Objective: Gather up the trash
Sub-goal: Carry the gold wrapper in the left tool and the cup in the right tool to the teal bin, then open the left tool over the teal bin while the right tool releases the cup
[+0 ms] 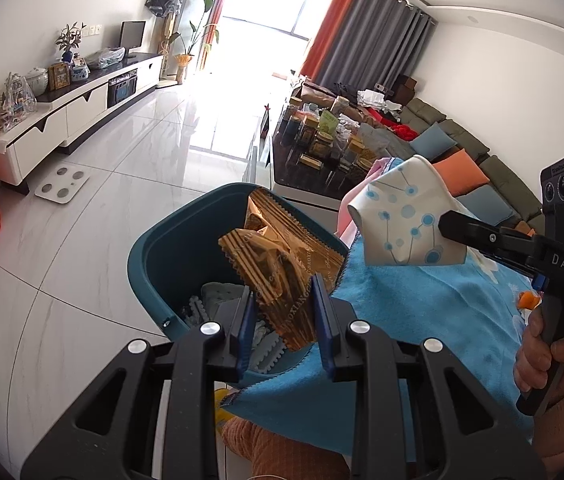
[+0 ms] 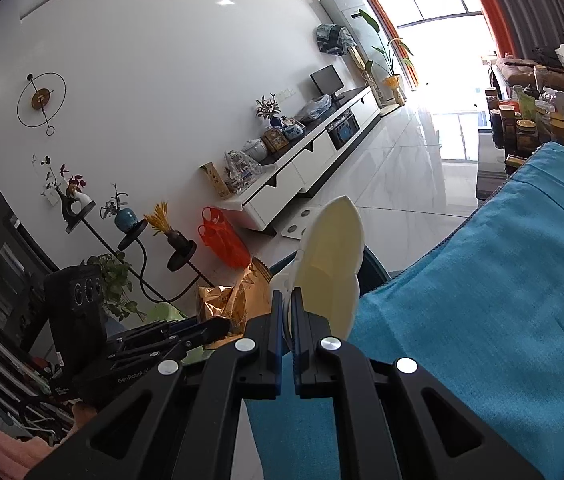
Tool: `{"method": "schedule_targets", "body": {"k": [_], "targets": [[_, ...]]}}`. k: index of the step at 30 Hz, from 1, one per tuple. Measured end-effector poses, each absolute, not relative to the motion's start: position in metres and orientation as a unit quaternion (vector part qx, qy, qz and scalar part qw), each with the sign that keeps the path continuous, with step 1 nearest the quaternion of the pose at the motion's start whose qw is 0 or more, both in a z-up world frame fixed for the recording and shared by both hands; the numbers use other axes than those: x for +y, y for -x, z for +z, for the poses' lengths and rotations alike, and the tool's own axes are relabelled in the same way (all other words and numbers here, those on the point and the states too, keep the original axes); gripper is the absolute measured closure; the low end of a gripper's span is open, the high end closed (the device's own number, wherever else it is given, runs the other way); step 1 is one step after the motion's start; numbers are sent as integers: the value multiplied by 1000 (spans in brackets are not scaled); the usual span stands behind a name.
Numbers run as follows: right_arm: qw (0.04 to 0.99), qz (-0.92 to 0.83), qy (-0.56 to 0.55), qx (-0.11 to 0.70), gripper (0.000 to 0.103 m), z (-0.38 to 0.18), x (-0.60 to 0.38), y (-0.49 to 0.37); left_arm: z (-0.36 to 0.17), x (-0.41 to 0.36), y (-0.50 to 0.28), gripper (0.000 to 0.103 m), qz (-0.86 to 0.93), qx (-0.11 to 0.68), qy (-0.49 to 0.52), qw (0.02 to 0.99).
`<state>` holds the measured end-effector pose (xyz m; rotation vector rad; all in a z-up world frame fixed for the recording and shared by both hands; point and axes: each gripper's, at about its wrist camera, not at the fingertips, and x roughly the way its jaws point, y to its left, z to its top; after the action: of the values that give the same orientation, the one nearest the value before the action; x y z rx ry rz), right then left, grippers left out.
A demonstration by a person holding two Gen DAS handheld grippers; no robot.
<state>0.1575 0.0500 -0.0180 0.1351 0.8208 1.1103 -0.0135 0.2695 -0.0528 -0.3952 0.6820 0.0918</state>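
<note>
Left wrist view: left claw (image 1: 282, 312) narrowly clamped on gold wrapper (image 1: 282, 264), right claw (image 1: 447, 222) pinching dotted white packet (image 1: 401, 220).

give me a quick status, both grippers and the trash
Left gripper shut on gold wrapper, over the teal bin. Right gripper shut on white dotted wrapper, beside the bin over blue cloth. Nothing blocking the bin mouth.

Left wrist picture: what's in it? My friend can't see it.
The left gripper pinches a gold snack wrapper over a teal trash bin. Beside it, the right gripper holds a white dotted wrapper above a blue cloth.
</note>
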Motion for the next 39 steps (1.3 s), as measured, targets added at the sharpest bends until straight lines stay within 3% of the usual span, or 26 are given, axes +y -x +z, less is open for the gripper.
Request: {"method": "schedule_targets", "body": {"k": [34, 36, 39], "targets": [[755, 480, 3, 447, 98, -56, 128, -184, -93, 283, -24, 74, 59, 385, 211, 897], [754, 478, 3, 451, 97, -57, 129, -186, -97, 285, -28, 61, 64, 389, 214, 894], [754, 477, 1, 452, 96, -58, 131, -187, -105, 289, -33, 57, 69, 396, 218, 889]]}}
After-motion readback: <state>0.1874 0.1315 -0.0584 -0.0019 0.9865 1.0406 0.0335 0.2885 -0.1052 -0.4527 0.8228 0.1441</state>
